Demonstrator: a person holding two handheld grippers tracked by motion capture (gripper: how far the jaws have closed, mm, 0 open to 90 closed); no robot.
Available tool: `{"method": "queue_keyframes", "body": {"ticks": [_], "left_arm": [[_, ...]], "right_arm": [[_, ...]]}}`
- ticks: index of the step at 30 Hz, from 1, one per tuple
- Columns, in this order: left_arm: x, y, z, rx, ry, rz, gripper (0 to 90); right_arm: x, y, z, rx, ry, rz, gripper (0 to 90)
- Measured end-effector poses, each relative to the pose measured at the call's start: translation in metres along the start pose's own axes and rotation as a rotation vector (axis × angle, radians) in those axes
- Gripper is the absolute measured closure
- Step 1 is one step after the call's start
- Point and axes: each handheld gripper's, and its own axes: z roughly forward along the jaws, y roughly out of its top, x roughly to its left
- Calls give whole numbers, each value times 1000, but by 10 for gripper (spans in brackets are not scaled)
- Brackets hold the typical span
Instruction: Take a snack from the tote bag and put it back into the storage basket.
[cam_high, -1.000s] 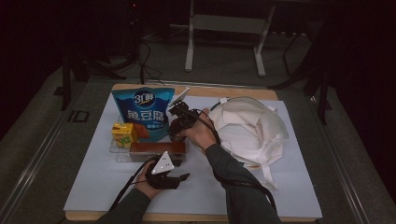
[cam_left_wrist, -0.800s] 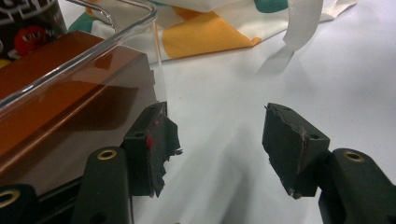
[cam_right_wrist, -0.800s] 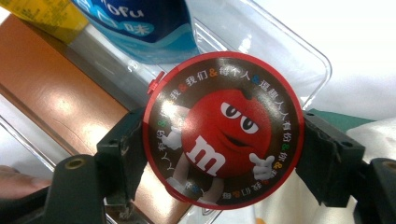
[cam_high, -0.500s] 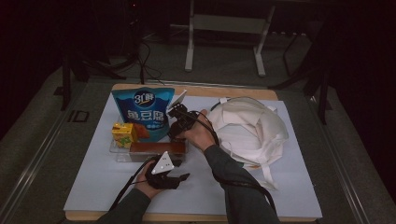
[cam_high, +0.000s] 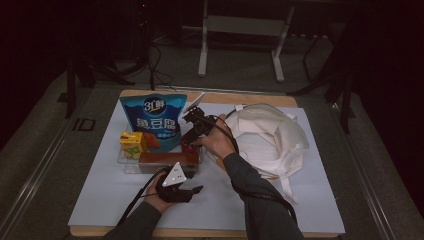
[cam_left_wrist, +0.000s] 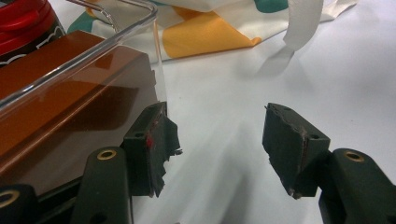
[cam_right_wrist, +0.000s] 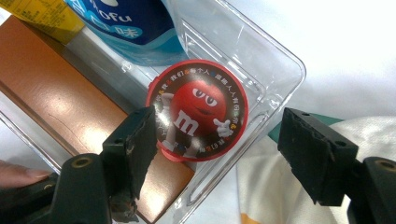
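While the right gripper (cam_right_wrist: 217, 154) hovers with jaws wide and empty above the red-lidded candy tub (cam_right_wrist: 201, 109) inside the clear tray (cam_right_wrist: 285, 60), nothing has shifted; left gripper (cam_left_wrist: 215, 144), open, braces the tray's corner. Grasp pending.

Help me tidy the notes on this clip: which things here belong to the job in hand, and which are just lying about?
In the job:
right tool, open above the round red candy tub
clear tray holding it
left tool, open at the tray's corner

Lying about:
blue snack bag
yellow carton
brown box
cloth bag
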Motion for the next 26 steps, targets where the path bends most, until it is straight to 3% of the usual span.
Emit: {"method": "queue_keyframes", "body": {"ticks": [26], "left_arm": [[0, 0, 0, 3, -2, -5, 414]], "right_arm": [[-29, -15, -20, -45, -2, 50, 330]]}}
